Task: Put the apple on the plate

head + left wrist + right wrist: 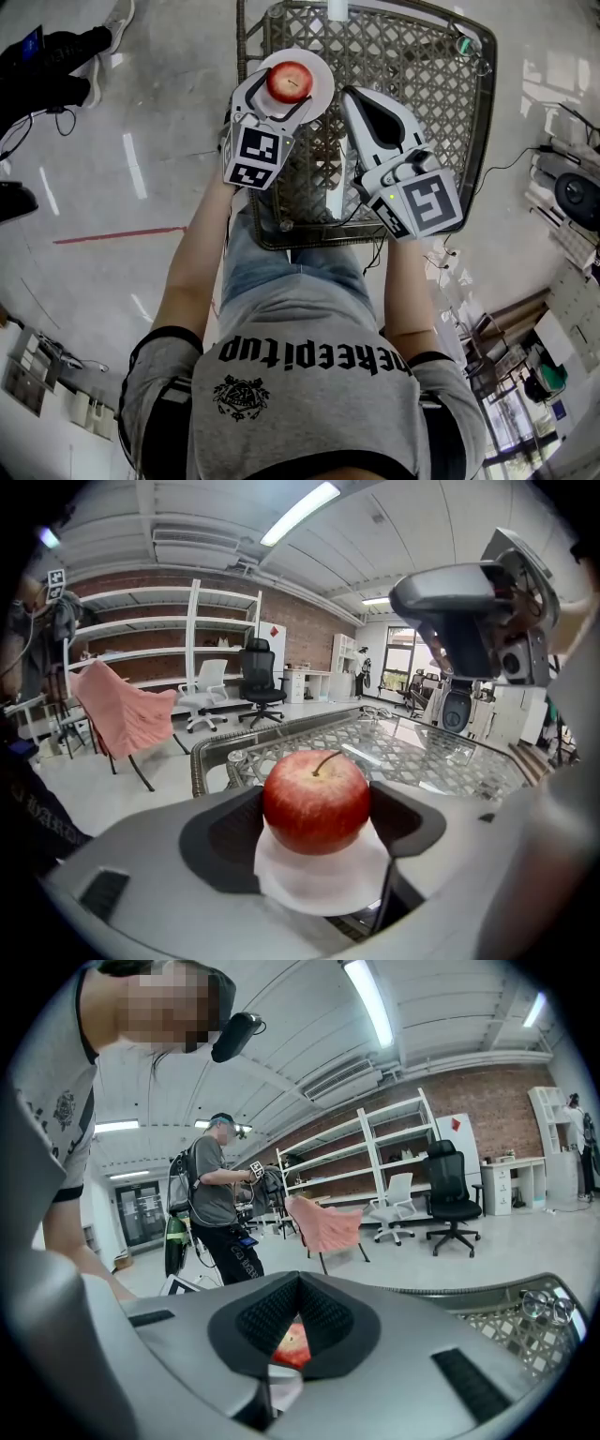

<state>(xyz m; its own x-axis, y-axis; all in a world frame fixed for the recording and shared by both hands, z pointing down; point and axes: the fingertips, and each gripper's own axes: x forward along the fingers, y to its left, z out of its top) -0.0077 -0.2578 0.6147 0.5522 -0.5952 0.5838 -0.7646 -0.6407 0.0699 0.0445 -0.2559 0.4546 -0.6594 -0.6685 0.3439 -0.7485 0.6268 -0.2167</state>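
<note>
Right tongs (351,95) are clenched on nothing and hover over the tabletop (422,84), beside the work. Left tongs (284,94) grasp the apple (290,82), which appears seated on the plate (321,67).

Risk: an uneven release may roll the apple or drag the plate, which lies just beside the tabletop's left edge. Open room lies rightward and above.
</note>
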